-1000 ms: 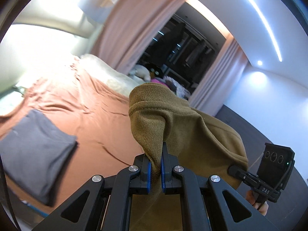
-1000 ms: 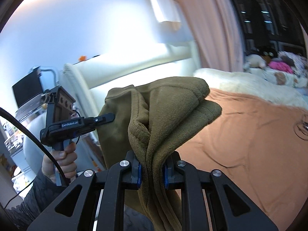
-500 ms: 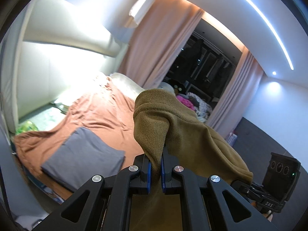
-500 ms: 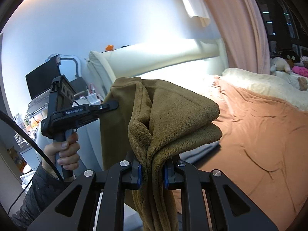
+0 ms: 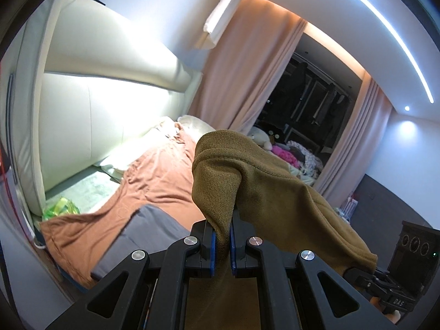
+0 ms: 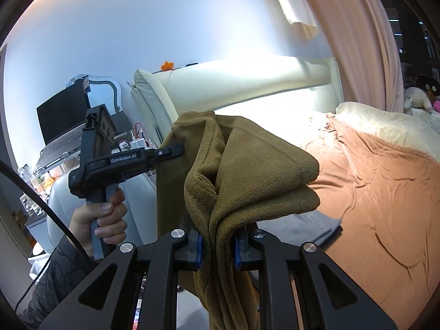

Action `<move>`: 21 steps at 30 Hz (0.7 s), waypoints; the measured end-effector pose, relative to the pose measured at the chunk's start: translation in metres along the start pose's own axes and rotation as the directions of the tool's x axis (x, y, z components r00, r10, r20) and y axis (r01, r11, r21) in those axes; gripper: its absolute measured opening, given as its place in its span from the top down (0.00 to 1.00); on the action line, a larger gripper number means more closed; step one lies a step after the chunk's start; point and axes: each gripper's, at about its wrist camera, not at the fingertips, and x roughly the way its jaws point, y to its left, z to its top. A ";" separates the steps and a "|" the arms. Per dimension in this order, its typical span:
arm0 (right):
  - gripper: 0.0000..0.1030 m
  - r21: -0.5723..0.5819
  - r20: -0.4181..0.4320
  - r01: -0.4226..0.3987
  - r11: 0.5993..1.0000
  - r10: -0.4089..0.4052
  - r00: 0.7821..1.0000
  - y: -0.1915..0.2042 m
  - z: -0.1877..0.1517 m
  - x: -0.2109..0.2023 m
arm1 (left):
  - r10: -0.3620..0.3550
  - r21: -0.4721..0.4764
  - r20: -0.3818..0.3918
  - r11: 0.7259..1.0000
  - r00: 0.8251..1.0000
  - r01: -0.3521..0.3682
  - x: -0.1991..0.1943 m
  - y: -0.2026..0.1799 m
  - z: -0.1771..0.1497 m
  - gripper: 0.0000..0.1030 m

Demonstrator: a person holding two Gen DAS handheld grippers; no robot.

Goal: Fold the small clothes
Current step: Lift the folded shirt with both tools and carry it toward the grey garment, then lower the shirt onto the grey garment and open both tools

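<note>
We are looking past our fingers at a bed covered in a rust-brown sheet [image 5: 154, 181], which is lying beyond and below both grippers, with a folded grey garment [image 5: 143, 236] resting on its near edge just under our left fingers. We are holding the olive-brown garment [image 5: 264, 189] in the air between us, its cloth bunching over the fingertips and hanging down behind them. Our left gripper [image 5: 222, 243] is pinching one edge with its fingers nearly closed, and our right gripper [image 6: 217, 249] is clamping a thicker folded bundle.
</note>
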 end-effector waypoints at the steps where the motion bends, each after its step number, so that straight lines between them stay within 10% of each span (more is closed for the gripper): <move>1: 0.88 0.000 -0.002 -0.005 1.000 0.005 1.000 -0.005 0.002 0.005 | 0.007 0.003 0.002 1.000 1.000 -0.007 0.005 0.004 0.003 0.93; 21: 0.88 0.087 -0.124 -0.149 0.985 0.159 0.979 -0.075 0.014 0.116 | 0.196 -0.022 -0.081 0.980 0.977 -0.198 0.080 0.087 0.033 0.93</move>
